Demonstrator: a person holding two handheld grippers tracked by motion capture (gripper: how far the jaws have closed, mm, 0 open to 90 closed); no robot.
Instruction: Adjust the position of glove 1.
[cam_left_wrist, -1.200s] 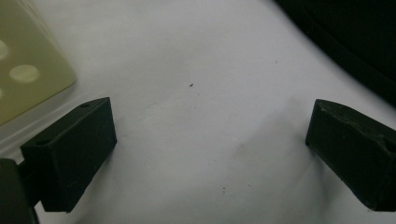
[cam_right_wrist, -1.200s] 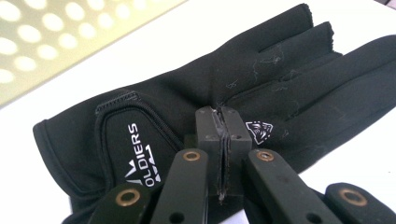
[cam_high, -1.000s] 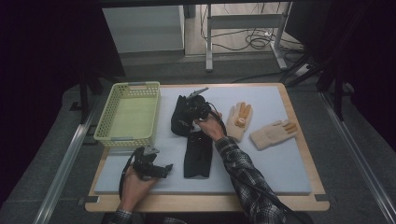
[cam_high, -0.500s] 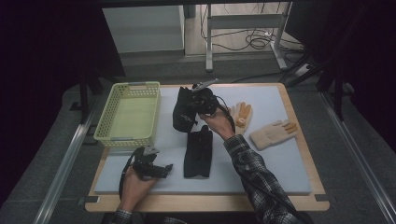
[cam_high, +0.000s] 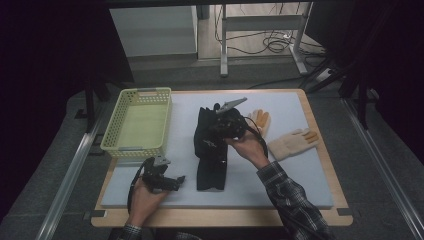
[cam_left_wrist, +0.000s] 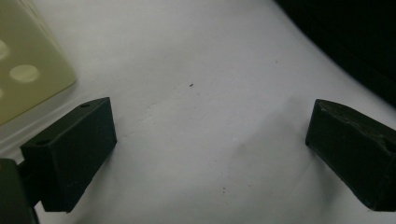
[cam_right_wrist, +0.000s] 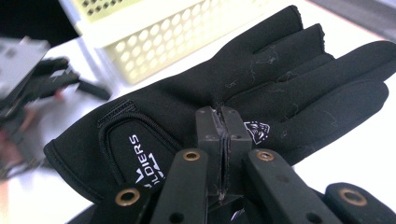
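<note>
My right gripper (cam_high: 220, 126) hangs over the middle of the mat, shut on a black glove (cam_high: 204, 131) that droops from it. In the right gripper view the jaws (cam_right_wrist: 223, 122) pinch a fold of that glove (cam_right_wrist: 280, 79) near its palm logo. A second black glove (cam_high: 210, 169) lies flat on the mat just below it. My left gripper (cam_high: 172, 180) rests at the mat's near left. In the left gripper view its jaws (cam_left_wrist: 210, 130) stand wide apart over bare mat with nothing between them.
A pale yellow mesh basket (cam_high: 135, 149) sits at the mat's left. Two cream knit gloves with orange fingertips (cam_high: 292, 143) (cam_high: 260, 120) lie to the right. The grey foam mat (cam_high: 300, 185) covers a wooden table. Metal rails run along both sides.
My right gripper has risen and drifted away from the near edge with one black glove, pulling it off the other, which stays on the mat. The left gripper has kept still.
</note>
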